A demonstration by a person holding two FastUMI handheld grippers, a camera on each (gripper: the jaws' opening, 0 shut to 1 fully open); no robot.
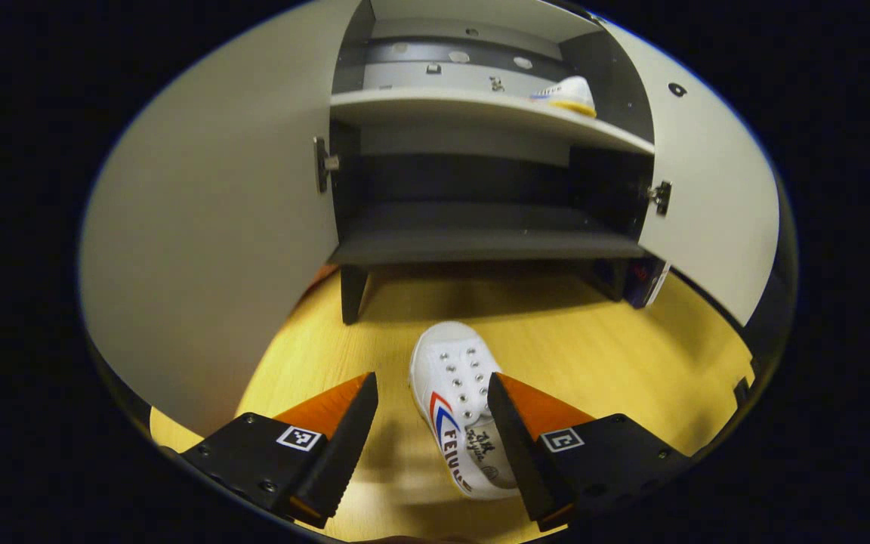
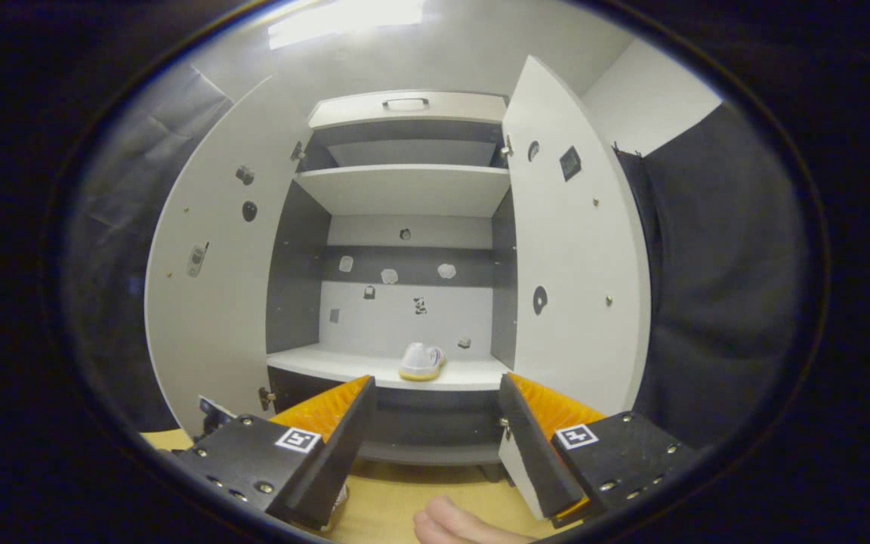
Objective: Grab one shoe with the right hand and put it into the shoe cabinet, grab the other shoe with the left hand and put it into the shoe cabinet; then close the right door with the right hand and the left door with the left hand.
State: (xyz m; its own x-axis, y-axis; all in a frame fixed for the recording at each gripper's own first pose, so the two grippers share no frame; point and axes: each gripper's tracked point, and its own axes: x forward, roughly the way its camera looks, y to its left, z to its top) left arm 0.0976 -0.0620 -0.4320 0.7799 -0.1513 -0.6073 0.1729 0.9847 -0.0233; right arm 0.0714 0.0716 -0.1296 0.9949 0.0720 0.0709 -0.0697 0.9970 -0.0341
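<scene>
At the bottom centre of the left gripper view, the left hand-held gripper [image 1: 432, 431] hangs spread apart over the white sneaker [image 1: 459, 408] on the worktop [image 1: 631, 363]. Lower it astride the sides, then squeeze. The right hand-held gripper [image 2: 435, 438] is apart; the other sneaker [image 2: 421, 361] sits shelved.

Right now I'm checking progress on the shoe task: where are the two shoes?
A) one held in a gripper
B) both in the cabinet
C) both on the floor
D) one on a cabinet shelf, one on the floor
D: one shoe sits on the cabinet shelf, while the other shoe lies on the floor between the open left gripper's fingers.
</scene>
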